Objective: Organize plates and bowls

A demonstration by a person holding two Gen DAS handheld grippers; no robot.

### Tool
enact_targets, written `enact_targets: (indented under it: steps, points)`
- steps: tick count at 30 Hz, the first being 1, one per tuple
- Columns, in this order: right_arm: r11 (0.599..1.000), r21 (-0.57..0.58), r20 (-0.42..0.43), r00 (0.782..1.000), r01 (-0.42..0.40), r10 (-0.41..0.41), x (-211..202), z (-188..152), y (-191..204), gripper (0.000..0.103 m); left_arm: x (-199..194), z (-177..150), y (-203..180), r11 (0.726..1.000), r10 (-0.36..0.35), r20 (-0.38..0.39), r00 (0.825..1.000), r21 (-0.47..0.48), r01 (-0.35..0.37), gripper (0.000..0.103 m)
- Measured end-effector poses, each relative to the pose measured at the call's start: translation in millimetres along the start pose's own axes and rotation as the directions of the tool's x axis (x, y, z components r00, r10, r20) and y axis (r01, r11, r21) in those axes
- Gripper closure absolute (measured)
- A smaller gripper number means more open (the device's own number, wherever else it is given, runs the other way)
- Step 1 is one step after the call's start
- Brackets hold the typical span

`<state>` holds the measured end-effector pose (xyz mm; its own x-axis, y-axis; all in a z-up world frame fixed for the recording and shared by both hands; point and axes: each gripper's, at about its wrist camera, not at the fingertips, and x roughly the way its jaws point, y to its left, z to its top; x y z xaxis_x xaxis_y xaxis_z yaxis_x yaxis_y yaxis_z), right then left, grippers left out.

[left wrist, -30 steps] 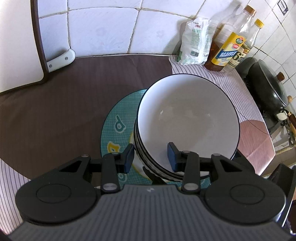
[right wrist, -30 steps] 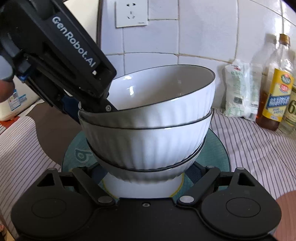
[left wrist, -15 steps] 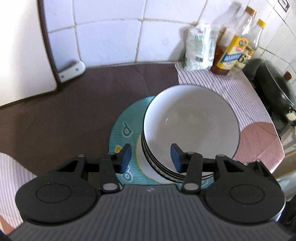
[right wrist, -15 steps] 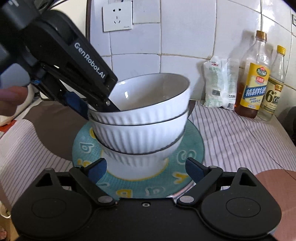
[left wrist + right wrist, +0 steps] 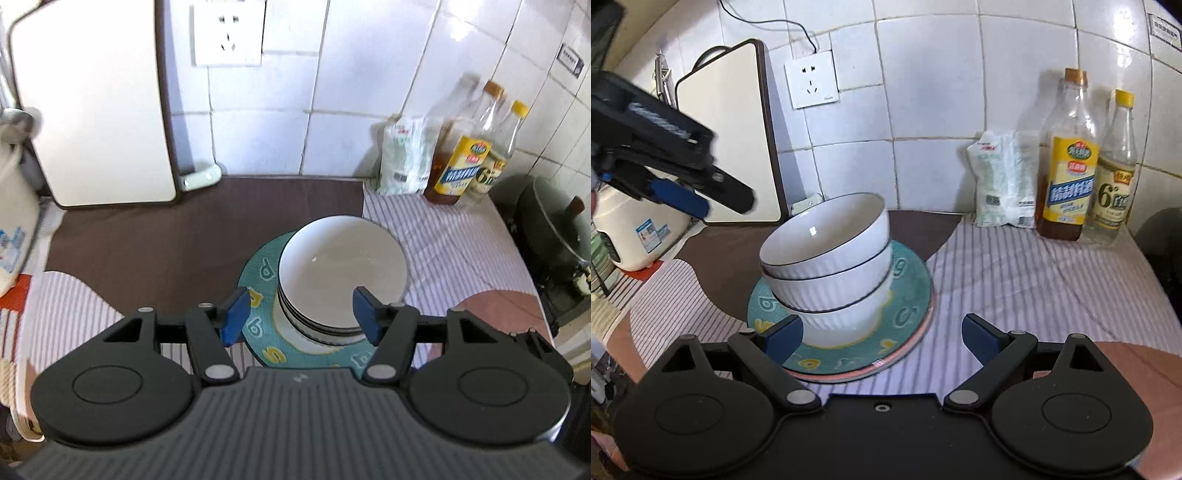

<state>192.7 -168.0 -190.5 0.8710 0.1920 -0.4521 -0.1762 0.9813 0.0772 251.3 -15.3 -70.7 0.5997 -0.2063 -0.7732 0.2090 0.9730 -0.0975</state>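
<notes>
Three white ribbed bowls (image 5: pixel 831 266) with dark rims sit nested in a slightly tilted stack on a teal patterned plate (image 5: pixel 908 310), which lies on other plates with a pink rim showing. The stack (image 5: pixel 341 262) and the teal plate (image 5: pixel 258 273) also show in the left wrist view. My left gripper (image 5: pixel 299 319) is open and empty, raised above and behind the stack; it appears at upper left in the right wrist view (image 5: pixel 698 199). My right gripper (image 5: pixel 882 339) is open and empty, just in front of the plates.
A white cutting board (image 5: pixel 92 110) leans on the tiled wall at the back left. A white bag (image 5: pixel 1004 181) and two bottles (image 5: pixel 1067 162) stand at the back right. A dark pot (image 5: pixel 554 229) sits far right. A white jug (image 5: pixel 635 229) stands at left.
My left gripper has let go of the top bowl's rim, opened wide and pulled up and back. My right gripper has backed away from the stack and opened wider.
</notes>
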Motion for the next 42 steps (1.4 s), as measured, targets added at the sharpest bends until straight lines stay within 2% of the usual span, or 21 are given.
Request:
enact_targets:
  steps: [8, 16, 19, 25, 30, 32, 38, 42]
  points:
    - [0.999, -0.011, 0.004, 0.999, 0.044, -0.044, -39, 20, -21, 0.008, -52, -14, -20, 0.999, 0.041, 0.044, 0.998, 0.006, -0.042, 0.035]
    - [0.994, 0.014, 0.026, 0.994, 0.105, -0.105, -90, 42, -18, 0.008, -89, -35, -31, 0.998, 0.049, 0.059, 0.997, 0.036, -0.052, 0.027]
    - [0.991, 0.023, 0.003, 0.992, 0.128, -0.129, -107, 46, -16, 0.008, -100, -44, -34, 0.997, 0.051, 0.062, 0.997, 0.051, -0.055, 0.024]
    - [0.988, 0.059, -0.057, 0.988, 0.145, -0.142, -135, 49, -18, 0.008, -117, -58, -34, 0.997, 0.054, 0.074, 0.996, 0.049, -0.058, 0.011]
    - [0.971, 0.026, -0.103, 0.967, 0.236, -0.232, -152, 51, -10, 0.003, -128, -70, -34, 0.994, 0.087, 0.076, 0.993, 0.057, -0.092, 0.002]
    - [0.966, 0.013, -0.105, 0.961, 0.257, -0.254, -161, 52, -6, 0.003, -132, -75, -34, 0.993, 0.096, 0.068, 0.993, 0.055, -0.100, 0.002]
    - [0.973, 0.063, -0.078, 0.973, 0.223, -0.217, -187, 50, -3, 0.003, -141, -88, -31, 0.991, 0.128, 0.036, 0.991, 0.032, -0.129, 0.002]
    - [0.970, 0.070, -0.041, 0.972, 0.235, -0.232, -199, 45, 0, 0.003, -146, -95, -27, 0.989, 0.143, 0.044, 0.989, 0.015, -0.144, 0.002]
